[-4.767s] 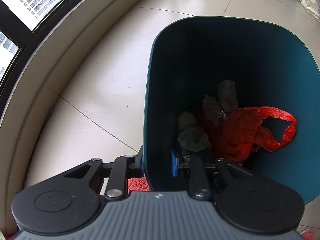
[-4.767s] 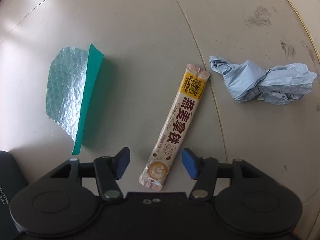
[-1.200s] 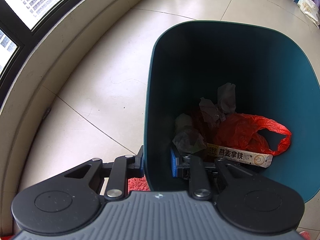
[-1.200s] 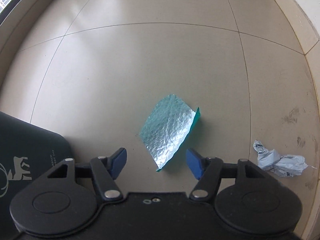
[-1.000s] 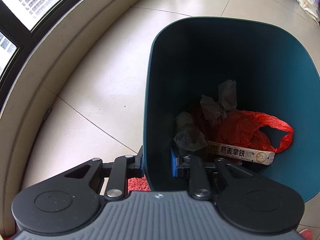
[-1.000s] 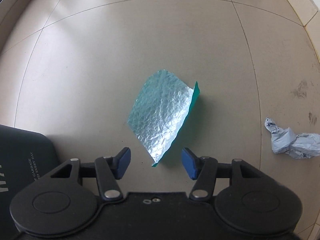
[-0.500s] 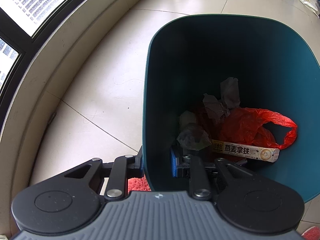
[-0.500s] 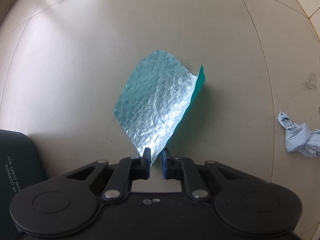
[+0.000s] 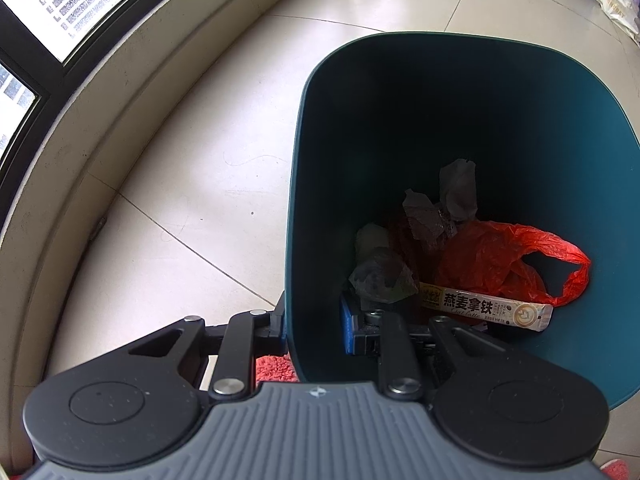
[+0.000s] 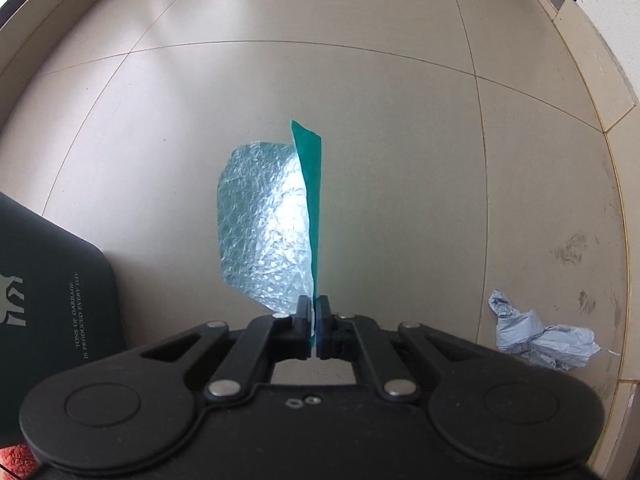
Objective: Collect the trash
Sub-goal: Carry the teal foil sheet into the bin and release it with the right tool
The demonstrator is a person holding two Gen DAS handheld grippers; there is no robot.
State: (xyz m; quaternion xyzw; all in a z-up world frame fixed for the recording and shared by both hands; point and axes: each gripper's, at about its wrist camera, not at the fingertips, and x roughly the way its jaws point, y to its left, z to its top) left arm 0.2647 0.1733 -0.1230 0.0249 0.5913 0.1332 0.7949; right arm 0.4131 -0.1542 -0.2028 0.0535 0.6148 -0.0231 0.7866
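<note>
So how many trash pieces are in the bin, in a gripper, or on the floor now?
In bin: at least 4, counting latte stick, red bag and grey wads
In right gripper: 1, bubble mailer
On floor: 1, blue wad
Total: at least 6

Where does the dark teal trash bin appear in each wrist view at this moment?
Left wrist: the trash bin fills the centre and right, open top toward the camera, its near wall clamped by the left hand-held gripper.
Right wrist: only its printed outer side shows at the left edge.
Shared landmark: the beige tiled floor.
</note>
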